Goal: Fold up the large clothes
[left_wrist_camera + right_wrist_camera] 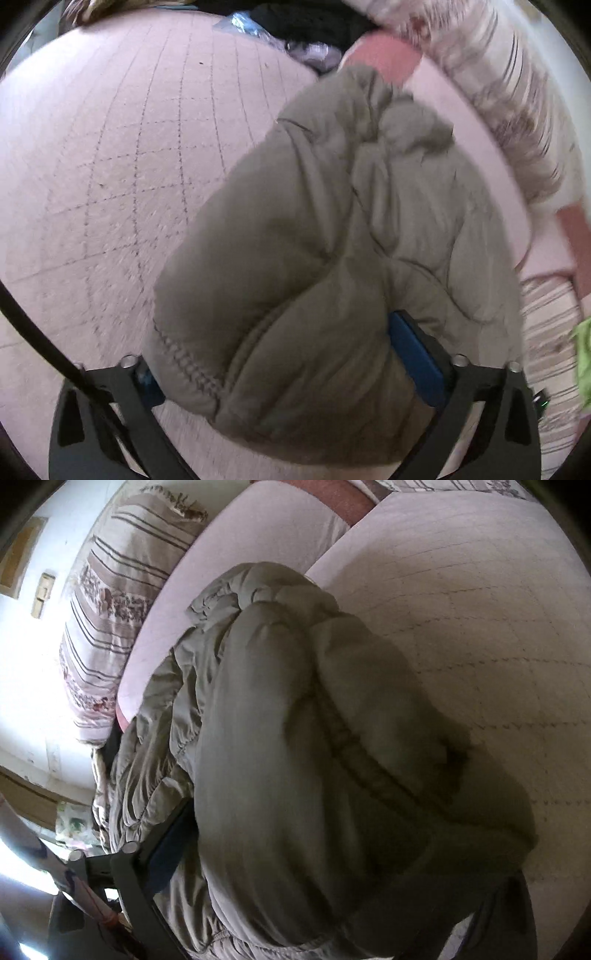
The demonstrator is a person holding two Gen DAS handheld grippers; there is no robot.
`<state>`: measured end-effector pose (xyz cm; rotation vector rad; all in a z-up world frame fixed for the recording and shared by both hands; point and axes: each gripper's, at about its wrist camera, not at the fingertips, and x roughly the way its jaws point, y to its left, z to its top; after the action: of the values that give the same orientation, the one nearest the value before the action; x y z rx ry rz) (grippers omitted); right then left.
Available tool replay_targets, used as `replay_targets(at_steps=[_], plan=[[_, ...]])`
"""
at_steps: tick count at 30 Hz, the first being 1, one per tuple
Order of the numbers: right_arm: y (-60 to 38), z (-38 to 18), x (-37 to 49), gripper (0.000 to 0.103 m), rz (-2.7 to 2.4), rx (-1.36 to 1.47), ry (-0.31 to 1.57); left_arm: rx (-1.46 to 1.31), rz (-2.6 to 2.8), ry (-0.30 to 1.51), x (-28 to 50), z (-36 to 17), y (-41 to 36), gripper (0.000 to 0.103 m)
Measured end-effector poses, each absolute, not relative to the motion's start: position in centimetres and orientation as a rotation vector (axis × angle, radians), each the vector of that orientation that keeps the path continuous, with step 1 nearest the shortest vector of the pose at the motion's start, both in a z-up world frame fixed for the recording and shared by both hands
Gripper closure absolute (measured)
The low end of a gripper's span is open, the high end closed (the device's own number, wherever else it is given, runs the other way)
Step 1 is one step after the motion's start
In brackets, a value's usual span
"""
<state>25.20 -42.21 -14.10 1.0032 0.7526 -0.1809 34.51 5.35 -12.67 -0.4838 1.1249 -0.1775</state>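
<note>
While your left tool (295, 369) and right tool (332, 849) each clamp a puffy bunch of the olive padded jacket (332, 240), it hangs over the quilted bed (129, 147), its length stretching forward from both, neither nearer.

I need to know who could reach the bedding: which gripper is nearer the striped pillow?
Probably the right. The striped pillow lies just beyond the puffy jacket bunched in the right gripper. From the left gripper, also clamping the jacket, it sits off at the frame's edge.
</note>
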Motion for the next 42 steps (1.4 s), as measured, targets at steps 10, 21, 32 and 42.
replay_targets(at_steps=[10,21,32,42], plan=[[-41.5,-11.1,23.0,0.065,-0.112,0.981,0.779,-0.381,-0.174,1.166,31.6,-8.2,5.9,0.051],[-40.3,-10.8,15.3,0.066,-0.03,0.976,0.813,-0.411,-0.192,1.163,26.4,-9.3,8.2,0.041],[-40.7,-9.1,11.9,0.03,-0.101,0.819,0.854,-0.332,-0.222,1.032,22.3,-4.2,14.8,0.039],[-38.8,-3.3,9.2,0.025,-0.659,0.426,0.797,-0.056,-0.198,0.911,25.2,-1.5,8.8,0.035]])
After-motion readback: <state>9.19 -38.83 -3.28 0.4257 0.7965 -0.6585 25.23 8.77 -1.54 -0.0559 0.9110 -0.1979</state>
